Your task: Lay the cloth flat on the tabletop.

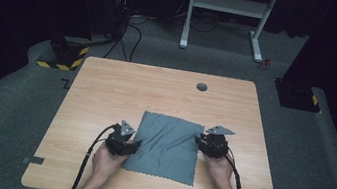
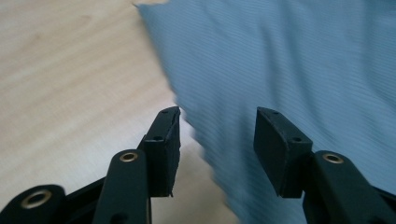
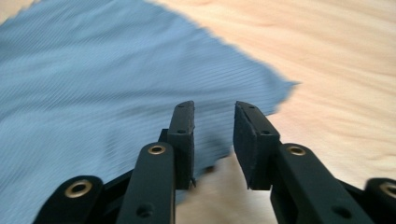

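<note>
A grey-blue cloth (image 1: pixel 166 147) lies spread flat on the wooden bench (image 1: pixel 107 85), in the middle of the half nearer the person, its near edge close to the bench's near edge. It sits a little askew, so its far left corner points toward the bench's far side.

The left tongs (image 1: pixel 135 143) sit at the cloth's left edge, held in the person's left hand (image 1: pixel 107 160). In the left gripper view the left tongs (image 2: pixel 218 122) stand well apart, with the cloth's scalloped edge running below the gap. One jaw is over bare wood, the other over the cloth. The pads do not press on the fabric, and nothing is held.

The right tongs (image 1: pixel 198 140) sit at the cloth's right edge, near its far right corner, held in the right hand (image 1: pixel 219 167). In the right gripper view the right tongs (image 3: pixel 214 114) show a narrower gap, still clearly parted. The cloth's edge passes under and just beyond the tips, and its corner (image 3: pixel 285 88) lies flat on the wood beyond the right jaw. No fabric is pinched between the pads.

A small round grey cap (image 1: pixel 202 87) sits in the bench near its far edge.
</note>
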The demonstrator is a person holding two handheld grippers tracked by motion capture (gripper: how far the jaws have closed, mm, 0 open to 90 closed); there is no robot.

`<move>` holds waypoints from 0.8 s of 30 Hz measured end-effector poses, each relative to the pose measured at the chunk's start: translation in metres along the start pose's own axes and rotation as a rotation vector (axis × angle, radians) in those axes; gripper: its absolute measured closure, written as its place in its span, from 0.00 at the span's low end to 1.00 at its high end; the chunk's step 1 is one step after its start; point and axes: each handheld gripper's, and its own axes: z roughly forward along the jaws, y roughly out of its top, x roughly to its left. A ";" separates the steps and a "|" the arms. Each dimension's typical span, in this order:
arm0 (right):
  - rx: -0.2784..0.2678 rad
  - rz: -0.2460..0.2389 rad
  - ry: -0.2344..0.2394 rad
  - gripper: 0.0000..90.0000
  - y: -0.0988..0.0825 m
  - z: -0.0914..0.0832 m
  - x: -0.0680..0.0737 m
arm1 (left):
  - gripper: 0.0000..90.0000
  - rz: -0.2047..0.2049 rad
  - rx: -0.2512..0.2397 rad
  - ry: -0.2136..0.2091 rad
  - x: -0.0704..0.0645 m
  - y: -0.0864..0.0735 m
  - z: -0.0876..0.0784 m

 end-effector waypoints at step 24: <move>0.078 0.103 -0.092 0.96 0.029 0.035 -0.036 | 0.85 -0.122 0.044 0.031 0.040 0.068 0.076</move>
